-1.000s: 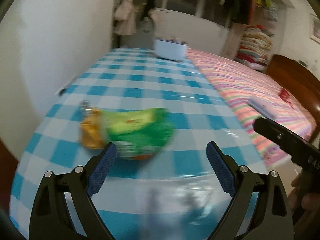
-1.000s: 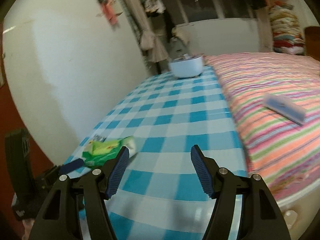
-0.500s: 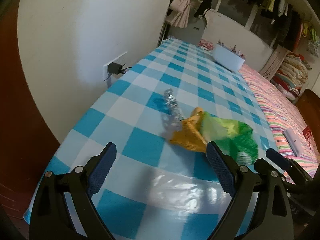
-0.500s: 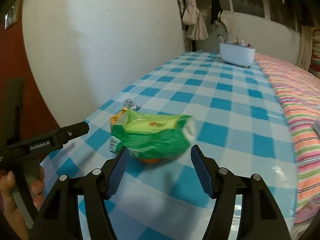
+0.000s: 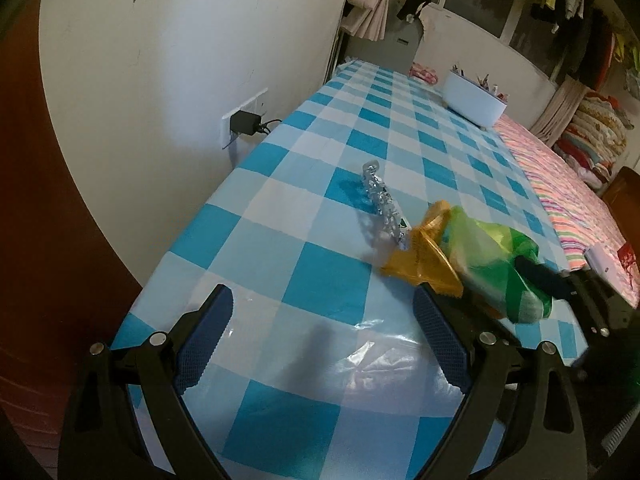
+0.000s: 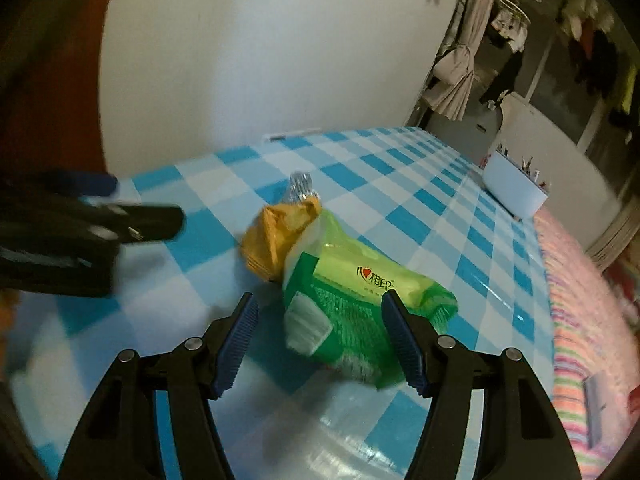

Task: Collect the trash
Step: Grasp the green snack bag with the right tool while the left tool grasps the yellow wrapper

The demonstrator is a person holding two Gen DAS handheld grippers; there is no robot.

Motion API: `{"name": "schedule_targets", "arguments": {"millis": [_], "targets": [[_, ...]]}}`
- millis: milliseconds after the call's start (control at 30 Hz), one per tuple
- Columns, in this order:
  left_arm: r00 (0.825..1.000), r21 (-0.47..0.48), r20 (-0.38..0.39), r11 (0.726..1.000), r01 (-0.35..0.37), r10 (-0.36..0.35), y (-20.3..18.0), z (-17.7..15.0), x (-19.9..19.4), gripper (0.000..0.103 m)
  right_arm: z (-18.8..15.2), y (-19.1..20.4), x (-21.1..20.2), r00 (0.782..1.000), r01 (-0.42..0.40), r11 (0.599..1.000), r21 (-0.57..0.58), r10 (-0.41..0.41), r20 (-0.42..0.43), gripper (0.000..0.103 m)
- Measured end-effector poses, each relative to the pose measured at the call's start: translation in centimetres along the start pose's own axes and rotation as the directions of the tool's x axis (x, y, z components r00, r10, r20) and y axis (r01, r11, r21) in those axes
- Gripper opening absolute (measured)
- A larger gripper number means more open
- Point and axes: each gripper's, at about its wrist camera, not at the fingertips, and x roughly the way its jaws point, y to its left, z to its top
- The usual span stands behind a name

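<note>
On the checked table (image 6: 440, 208), my right gripper (image 6: 320, 328) stands spread, apparently straddling the green wrapper (image 6: 360, 296) beside the orange wrapper (image 6: 276, 236); my left gripper (image 5: 320, 340) hovers spread nearby.

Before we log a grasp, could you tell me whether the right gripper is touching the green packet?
Cannot tell: in the right wrist view, the open right gripper straddles the green packet.
</note>
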Motion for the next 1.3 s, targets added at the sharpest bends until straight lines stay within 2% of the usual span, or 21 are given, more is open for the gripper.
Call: {"name": "schedule_targets", "arguments": {"millis": [33,67,133,233,367,500,567,667,733,833,967,1000,1067,1100,1133,1200,1300], "targets": [[1.0,-0.005,-0.003,1.0,0.003,-0.003,0.1,0.1,0.1,0.09,-0.1,-0.1,0.6,1.0,0.007,1.0,-0.001,-0.007,-0.013,0.047],[1.0,-0.011,-0.004,1.0,0.005,-0.005,0.3,0.2,0.2,0.09,-0.1,-0.3,1.0,1.0,0.002,1.0,0.007,-0.001,-0.023,0.04],[1.0,-0.019,-0.009,1.0,0.006,-0.006,0.4,0.3,0.5,0.09,-0.2,-1.1,1.3,1.0,-0.016,0.999,0.049,0.017,-0.022,0.032],[1.0,-0.023,-0.015,1.0,0.009,-0.009,0.2,0.6,0.9,0.09,-0.3,-2.1,0.9,0.999,-0.036,0.994,0.102,0.036,0.001,0.025],[0.999,-0.022,-0.019,0.999,0.037,-0.037,-0.9,0.9,1.3,0.09,-0.4,-3.1,0.1,0.998,-0.057,0.986,0.157,0.053,0.032,0.022],[0.997,0.0,-0.025,0.997,0.073,-0.073,-2.6,1.1,1.9,0.09,-0.6,-4.9,-0.7,0.993,-0.112,0.959,0.26,0.096,0.073,0.021],[0.996,0.008,-0.026,0.997,0.08,-0.08,-3.1,1.3,2.3,0.09,-0.8,-6.4,-1.2,0.985,-0.164,0.925,0.342,0.135,0.108,0.021],[0.995,0.005,-0.031,0.995,0.099,-0.099,-3.7,1.7,3.1,0.09,-1.5,-9.4,-1.8,0.962,-0.269,0.83,0.489,0.21,0.173,0.021],[0.994,-0.001,-0.037,0.995,0.104,-0.104,-3.8,2.0,3.9,0.09,-2.0,-10.6,-2.1,0.953,-0.3,0.789,0.536,0.226,0.201,0.021],[0.993,-0.006,-0.056,0.994,0.106,-0.106,-4.1,2.3,5.4,0.09,-2.6,-11.8,-2.6,0.946,-0.321,0.752,0.575,0.231,0.226,0.021],[0.991,-0.021,-0.092,0.995,0.1,-0.102,-4.3,2.4,7.5,0.088,-3.1,-12.4,-3.3,0.944,-0.327,0.737,0.591,0.226,0.24,0.021],[0.991,-0.021,-0.097,0.995,0.094,-0.095,-4.4,2.5,7.9,0.085,-3.2,-12.4,-3.5,0.943,-0.331,0.737,0.59,0.229,0.242,0.021],[0.994,-0.005,-0.088,0.998,0.068,-0.068,-4.7,2.5,8.1,0.066,-3.4,-12.6,-3.7,0.943,-0.33,0.737,0.589,0.226,0.245,0.021],[0.996,0.013,-0.085,0.999,0.041,-0.04,-5.0,2.6,8.1,0.054,-3.5,-12.7,-3.8,0.942,-0.333,0.736,0.589,0.227,0.248,0.021],[0.995,0.023,-0.087,0.999,0.048,-0.046,-5.2,2.6,8.2,0.041,-3.5,-12.7,-3.8,0.941,-0.335,0.735,0.59,0.23,0.248,0.021],[0.99,0.018,-0.106,0.996,0.092,-0.089,-5.5,2.6,8.3,0.041,-3.7,-12.9,-4.1,0.94,-0.337,0.733,0.591,0.227,0.254,0.021],[0.995,0.05,-0.087,0.997,0.063,-0.058,-5.9,2.3,8.0,0.036,-3.8,-13.2,-4.6,0.937,-0.342,0.731,0.59,0.224,0.266,0.021]]}}
